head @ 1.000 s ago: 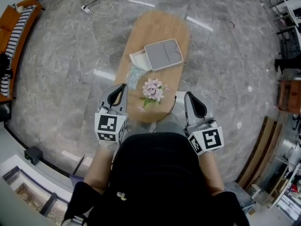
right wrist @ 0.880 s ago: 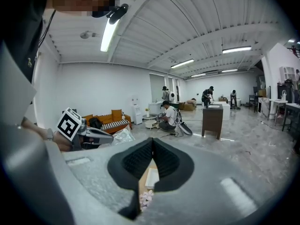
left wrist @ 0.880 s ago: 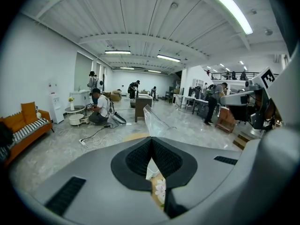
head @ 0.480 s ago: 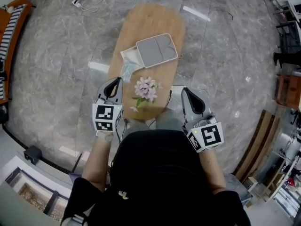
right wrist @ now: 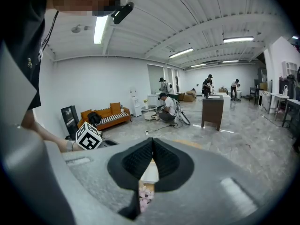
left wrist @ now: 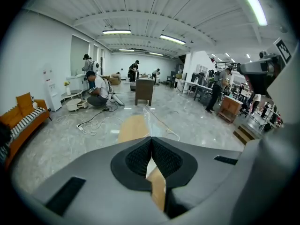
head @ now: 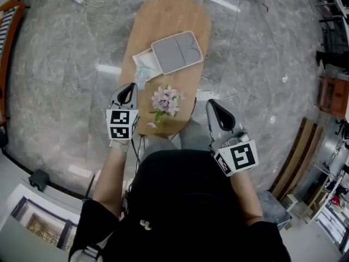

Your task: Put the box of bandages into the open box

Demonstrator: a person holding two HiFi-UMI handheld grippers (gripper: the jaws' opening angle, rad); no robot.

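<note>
Head view alone shows the whole table point(head: 174, 15) with the open box point(head: 175, 52); gripper views show left gripper point(left wrist: 151, 143) and right gripper point(right wrist: 152, 145) both clenched, holding nothing

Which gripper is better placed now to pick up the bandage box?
Left. The left gripper sits just short of the bandage box; the right gripper is farther, past the flowers. Both are shut.

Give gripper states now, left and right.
Left gripper: closed, holding nothing.
Right gripper: closed, holding nothing.
</note>
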